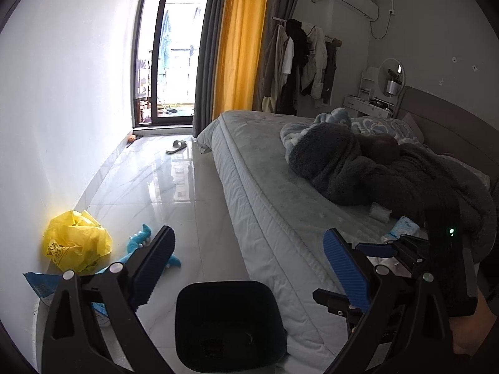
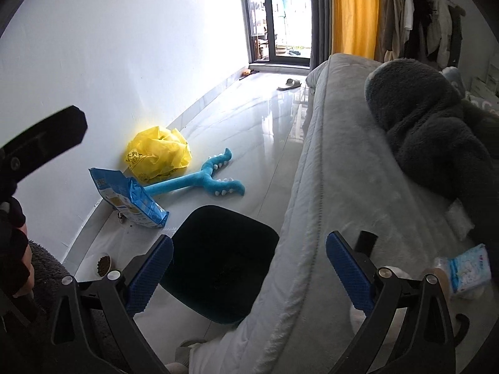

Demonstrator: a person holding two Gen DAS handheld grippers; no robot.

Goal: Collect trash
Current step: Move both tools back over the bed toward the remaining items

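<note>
A dark trash bin (image 1: 229,324) stands on the floor beside the bed, and it also shows in the right wrist view (image 2: 221,265). My left gripper (image 1: 249,265) is open and empty above the bin. My right gripper (image 2: 249,271) is open and empty over the bin and the bed's edge; it also shows in the left wrist view (image 1: 374,249). A tissue pack (image 2: 464,268) and a white crumpled wrapper (image 2: 458,221) lie on the bed (image 2: 343,187). A crumpled yellow plastic bag (image 2: 159,152) and a blue packet (image 2: 131,199) lie on the floor by the wall.
A blue plush toy (image 2: 202,180) lies on the floor near the bag. A small dish of pet food (image 2: 104,263) sits by the wall. A dark blanket (image 2: 436,137) is heaped on the bed. A slipper (image 1: 176,147) lies near the balcony door.
</note>
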